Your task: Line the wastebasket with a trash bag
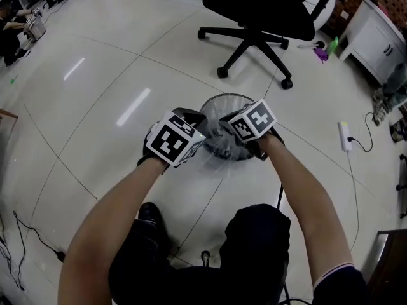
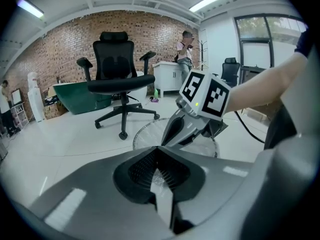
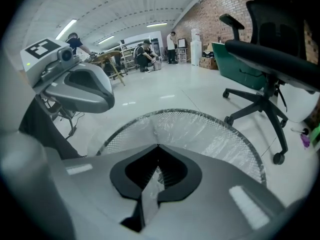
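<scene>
Floor [image 1: 95, 107]: pale glossy tile, open on all sides of the work area.

Office chair [image 1: 267, 11]: black, on a five-star wheeled base, standing just beyond the wastebasket and not touching it.

Person: seated or crouched at the near side, both forearms stretched forward and down toward the basket, one gripper in each hand.

Wastebasket [image 1: 224, 98]: round, wire mesh, upright on the floor between the person's knees and the chair base.

Trash bag [image 3: 200, 134]: clear thin film. It sits inside the wastebasket, lying against the mesh wall, and some of it spills over the near rim toward the person. How far round the rim it is folded cannot be made out.

Left gripper [image 2: 159, 150]: held at the near-left part of the rim, pointing down into the basket.

Right gripper [image 3: 158, 146]: held at the near-right part of the rim, angled down more steeply, close beside the left one.

Left fingers [image 2: 137, 171]: pressed together, with a strip of the clear film pinched between them.

Right fingers [image 3: 130, 174]: likewise pressed together on a strip of the same film.
</scene>
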Action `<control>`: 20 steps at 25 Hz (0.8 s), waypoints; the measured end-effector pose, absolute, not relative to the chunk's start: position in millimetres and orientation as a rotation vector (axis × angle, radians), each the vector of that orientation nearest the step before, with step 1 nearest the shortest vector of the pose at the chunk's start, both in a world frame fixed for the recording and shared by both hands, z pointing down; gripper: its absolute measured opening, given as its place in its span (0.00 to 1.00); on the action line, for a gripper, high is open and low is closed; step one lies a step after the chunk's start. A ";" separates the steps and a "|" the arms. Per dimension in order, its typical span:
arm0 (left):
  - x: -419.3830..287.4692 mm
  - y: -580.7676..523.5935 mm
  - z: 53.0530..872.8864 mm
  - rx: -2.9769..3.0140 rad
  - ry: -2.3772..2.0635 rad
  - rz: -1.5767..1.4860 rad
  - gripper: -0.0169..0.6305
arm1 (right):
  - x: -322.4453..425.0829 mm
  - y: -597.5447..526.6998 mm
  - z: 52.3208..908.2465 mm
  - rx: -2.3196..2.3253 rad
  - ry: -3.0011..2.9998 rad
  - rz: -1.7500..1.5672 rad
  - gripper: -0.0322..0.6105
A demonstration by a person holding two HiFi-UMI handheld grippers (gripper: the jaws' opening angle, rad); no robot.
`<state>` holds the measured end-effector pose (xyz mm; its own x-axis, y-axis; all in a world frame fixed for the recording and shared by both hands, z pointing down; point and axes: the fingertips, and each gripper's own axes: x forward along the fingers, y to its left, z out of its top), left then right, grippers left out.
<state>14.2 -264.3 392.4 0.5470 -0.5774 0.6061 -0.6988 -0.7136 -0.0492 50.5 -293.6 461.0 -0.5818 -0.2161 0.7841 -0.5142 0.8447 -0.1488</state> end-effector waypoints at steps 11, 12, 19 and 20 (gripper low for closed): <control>-1.6 -288.8 411.2 2.529 -1.091 0.843 0.05 | 33.1 -313.0 508.8 0.466 -2.129 0.539 0.05; -1.4 -292.3 411.7 2.525 -1.095 0.833 0.05 | 33.0 -314.7 513.4 0.462 -2.123 0.544 0.05; -9.2 -302.2 423.3 2.503 -1.110 0.827 0.05 | 28.7 -322.5 543.1 0.466 -2.099 0.551 0.05; -10.8 -302.6 425.0 2.495 -1.113 0.826 0.05 | 28.1 -323.2 547.2 0.468 -2.098 0.553 0.05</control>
<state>-10.8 -302.6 425.0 0.5379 -0.5861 0.6060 -0.7499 -0.6610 0.0264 28.1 -323.2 547.2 -0.5325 -0.1214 0.8377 -0.5186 0.8289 -0.2095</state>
